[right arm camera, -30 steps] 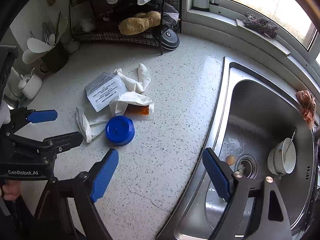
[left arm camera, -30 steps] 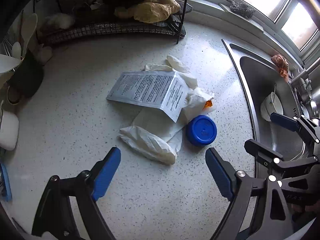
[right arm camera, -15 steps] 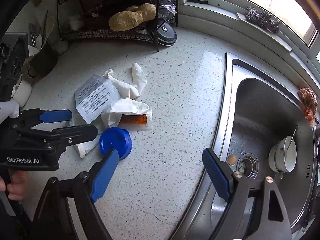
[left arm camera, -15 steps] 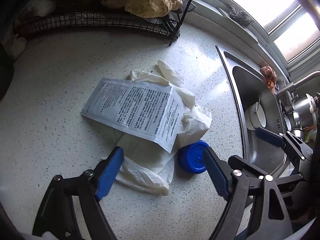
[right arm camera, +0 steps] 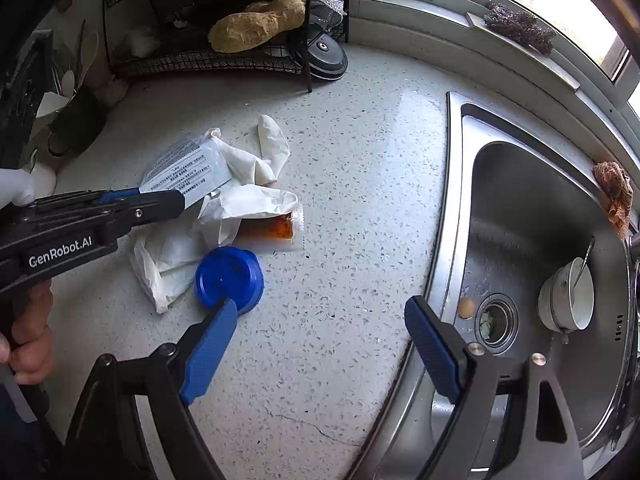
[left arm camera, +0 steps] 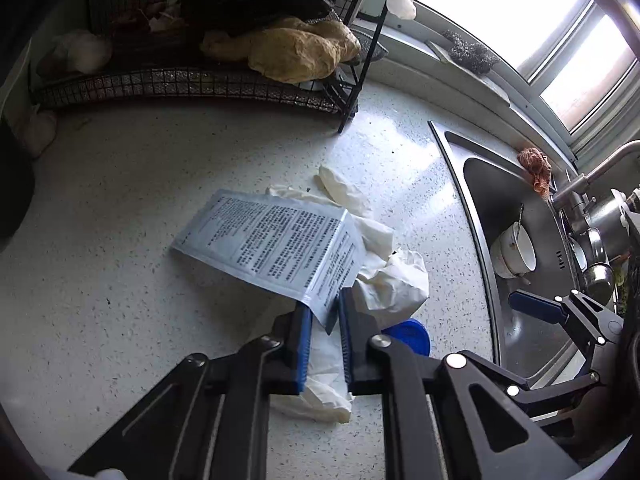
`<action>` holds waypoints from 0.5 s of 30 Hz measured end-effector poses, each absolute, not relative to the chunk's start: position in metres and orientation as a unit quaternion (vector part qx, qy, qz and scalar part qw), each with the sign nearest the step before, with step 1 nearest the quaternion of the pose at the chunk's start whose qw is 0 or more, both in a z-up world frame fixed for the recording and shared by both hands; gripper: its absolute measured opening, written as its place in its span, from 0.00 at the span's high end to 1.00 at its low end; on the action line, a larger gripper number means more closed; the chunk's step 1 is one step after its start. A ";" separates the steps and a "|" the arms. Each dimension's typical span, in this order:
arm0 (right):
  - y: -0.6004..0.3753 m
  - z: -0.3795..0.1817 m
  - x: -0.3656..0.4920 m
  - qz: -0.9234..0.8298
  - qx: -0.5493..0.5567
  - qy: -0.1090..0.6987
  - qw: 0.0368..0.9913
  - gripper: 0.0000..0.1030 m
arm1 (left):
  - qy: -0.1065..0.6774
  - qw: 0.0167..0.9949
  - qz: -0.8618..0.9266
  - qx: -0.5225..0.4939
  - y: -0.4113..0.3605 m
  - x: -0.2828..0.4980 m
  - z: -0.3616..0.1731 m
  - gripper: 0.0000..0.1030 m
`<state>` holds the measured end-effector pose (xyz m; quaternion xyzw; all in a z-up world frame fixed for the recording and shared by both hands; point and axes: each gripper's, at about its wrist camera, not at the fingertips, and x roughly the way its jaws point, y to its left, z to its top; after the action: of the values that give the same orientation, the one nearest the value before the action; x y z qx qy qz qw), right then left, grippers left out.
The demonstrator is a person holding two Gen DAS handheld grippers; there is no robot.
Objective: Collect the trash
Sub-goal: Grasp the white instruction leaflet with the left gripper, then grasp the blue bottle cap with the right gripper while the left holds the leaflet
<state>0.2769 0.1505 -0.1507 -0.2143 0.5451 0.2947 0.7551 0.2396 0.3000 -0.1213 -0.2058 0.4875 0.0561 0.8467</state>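
- "GenRobot.AI" was printed in white on the left gripper body; the printed packet carried dense black text, too small to read.
- Left gripper's jaws were closing, with the packet's near corner between the blue pads, at 6 o'clock in the left wrist view.
- Right gripper hung wide apart and empty over the counter edge.
- Surface: white speckled countertop, with a window sill at 1 o'clock.
- Trash pile sat mid-counter: crumpled white gloves, the blue lid just beside them, and a clear sachet with orange residue partly under a glove.
- Steel sink at 3 o'clock held a white bowl with a spoon in it; a small brown lump lay by the drain.
- Black wire rack at 11 o'clock held a tan, lumpy bundle.
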 end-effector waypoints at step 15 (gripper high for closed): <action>0.181 -0.170 0.258 0.347 -0.219 0.543 0.733 0.18 | 0.498 0.838 0.117 -0.192 0.319 0.208 -0.124 0.97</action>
<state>0.2576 0.1809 -0.1697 -0.2190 0.5432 0.3468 0.7326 0.2081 0.3193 -0.1242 -0.1921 0.4977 0.1173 0.8376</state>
